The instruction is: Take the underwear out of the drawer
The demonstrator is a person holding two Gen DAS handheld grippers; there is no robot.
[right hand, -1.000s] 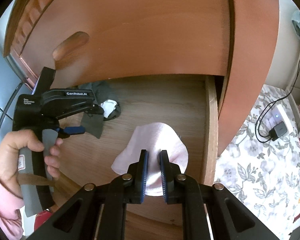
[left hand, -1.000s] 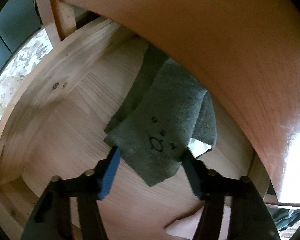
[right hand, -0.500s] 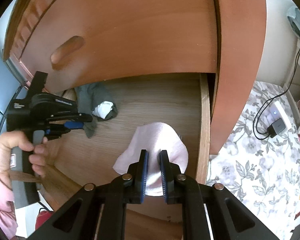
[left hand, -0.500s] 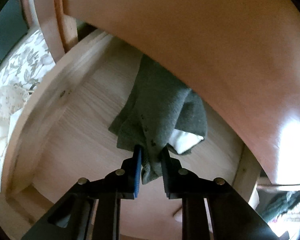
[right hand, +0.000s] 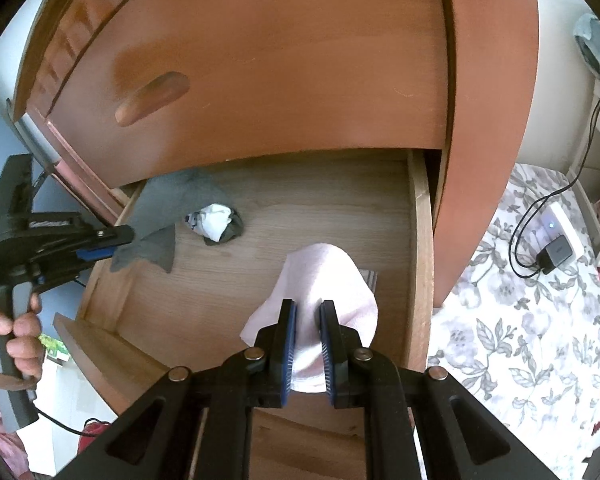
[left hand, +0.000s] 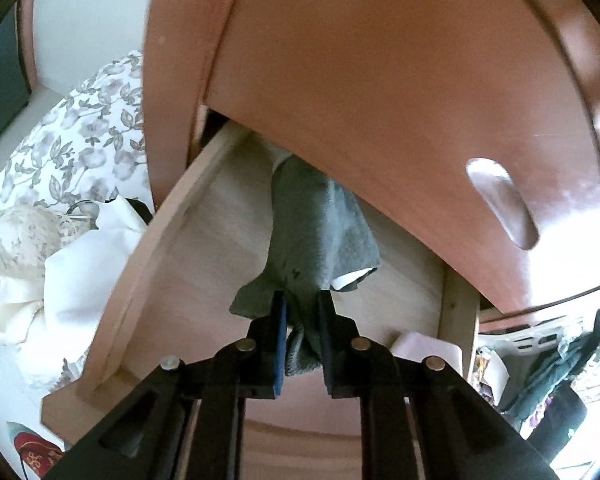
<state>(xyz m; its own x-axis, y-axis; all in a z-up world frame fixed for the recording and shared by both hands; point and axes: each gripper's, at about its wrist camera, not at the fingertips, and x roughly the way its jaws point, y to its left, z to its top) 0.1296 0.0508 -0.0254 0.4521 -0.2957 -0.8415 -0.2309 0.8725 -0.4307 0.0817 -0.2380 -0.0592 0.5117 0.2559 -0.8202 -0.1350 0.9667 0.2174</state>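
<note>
**Both grippers pinching cloth over the drawer**

The left gripper (left hand: pixel 302 300), its jaws closing, pinches the grey underwear (left hand: pixel 320 220), which hangs stretched from its pads above the drawer (right hand: pixel 420 248) floor, a white lining showing at one edge. The right gripper (right hand: pixel 308 312) is nearly closed on a pink cloth (right hand: pixel 324 276) at the drawer's right front. A grey-and-white bundle (right hand: pixel 216 222) lies behind.
</note>
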